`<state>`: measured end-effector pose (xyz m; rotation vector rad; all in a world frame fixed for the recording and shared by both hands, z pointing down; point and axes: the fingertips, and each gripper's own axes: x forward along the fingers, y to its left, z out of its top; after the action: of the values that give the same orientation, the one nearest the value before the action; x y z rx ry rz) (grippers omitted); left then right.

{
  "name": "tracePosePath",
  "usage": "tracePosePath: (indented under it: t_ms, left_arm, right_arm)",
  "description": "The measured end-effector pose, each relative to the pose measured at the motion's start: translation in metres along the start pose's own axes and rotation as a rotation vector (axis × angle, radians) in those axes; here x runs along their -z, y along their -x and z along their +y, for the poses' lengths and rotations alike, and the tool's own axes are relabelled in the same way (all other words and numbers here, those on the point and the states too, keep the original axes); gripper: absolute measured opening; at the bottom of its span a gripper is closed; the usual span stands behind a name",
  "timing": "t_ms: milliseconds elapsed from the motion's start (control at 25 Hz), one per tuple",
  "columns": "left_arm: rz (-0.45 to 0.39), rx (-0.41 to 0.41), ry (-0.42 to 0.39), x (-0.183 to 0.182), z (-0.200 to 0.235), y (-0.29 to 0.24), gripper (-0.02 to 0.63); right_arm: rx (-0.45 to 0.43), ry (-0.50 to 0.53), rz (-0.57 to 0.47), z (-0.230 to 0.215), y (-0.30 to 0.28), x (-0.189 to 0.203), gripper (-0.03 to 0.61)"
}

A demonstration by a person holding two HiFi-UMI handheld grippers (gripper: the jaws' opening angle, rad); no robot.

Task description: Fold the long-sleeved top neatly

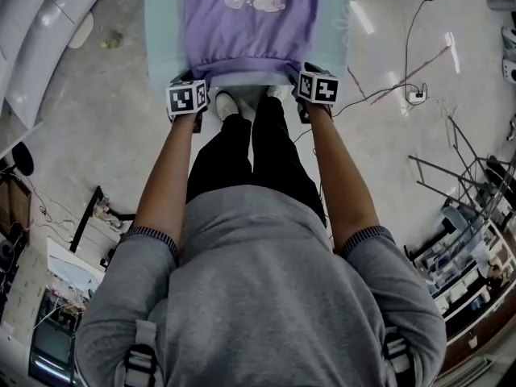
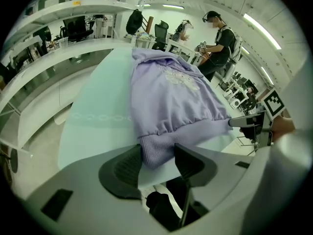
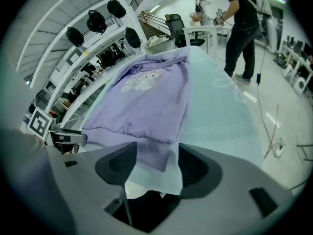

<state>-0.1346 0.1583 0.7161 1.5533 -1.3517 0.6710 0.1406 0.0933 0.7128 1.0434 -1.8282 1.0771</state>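
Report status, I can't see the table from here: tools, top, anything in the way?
Left tool, right tool open, each straddling a hem corner. Purple top flat on table, print up. Nothing seen in the way.

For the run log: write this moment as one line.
left gripper: jaws apart around left hem corner | right gripper: jaws apart around right hem corner | purple top: flat on table

Pale table (image 1: pixel 164 47), floor cables (image 1: pixel 417 95), standing person (image 2: pixel 221 43) behind, office chair (image 3: pixel 172 21), white shelving (image 3: pixel 49 48).
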Motion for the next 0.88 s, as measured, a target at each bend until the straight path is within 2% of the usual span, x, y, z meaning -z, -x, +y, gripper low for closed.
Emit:
tracePosePath:
  t_ms: [200, 360, 400, 480, 680, 880]
  left_arm:
    - [-0.01, -0.014, 0.021, -0.001, -0.002, -0.001, 0.192]
    - [-0.019, -0.027, 0.031, -0.001, -0.001, -0.001, 0.078]
    - [-0.023, -0.024, 0.04, -0.003, -0.001, 0.001, 0.05]
    - [-0.036, -0.012, 0.056, -0.005, -0.001, 0.006, 0.04]
    - [-0.042, 0.01, 0.052, -0.003, 0.003, 0.026, 0.037]
    - [-0.014, 0.021, 0.067, 0.012, 0.009, 0.043, 0.037]
  right_arm:
    - [-0.007, 0.017, 0.011, 0.007, -0.006, 0.004, 0.252]
    - [0.021, 0.034, 0.026, 0.008, -0.011, 0.01, 0.185]
    - [0.027, 0.032, 0.027, 0.007, -0.011, 0.01, 0.153]
    - [0.017, 0.012, 0.023, 0.005, -0.007, 0.01, 0.039]
    - [-0.045, -0.058, 0.018, -0.006, 0.017, 0.014, 0.035]
    - [-0.076, -0.092, 0.023, -0.012, 0.042, 0.033, 0.034]
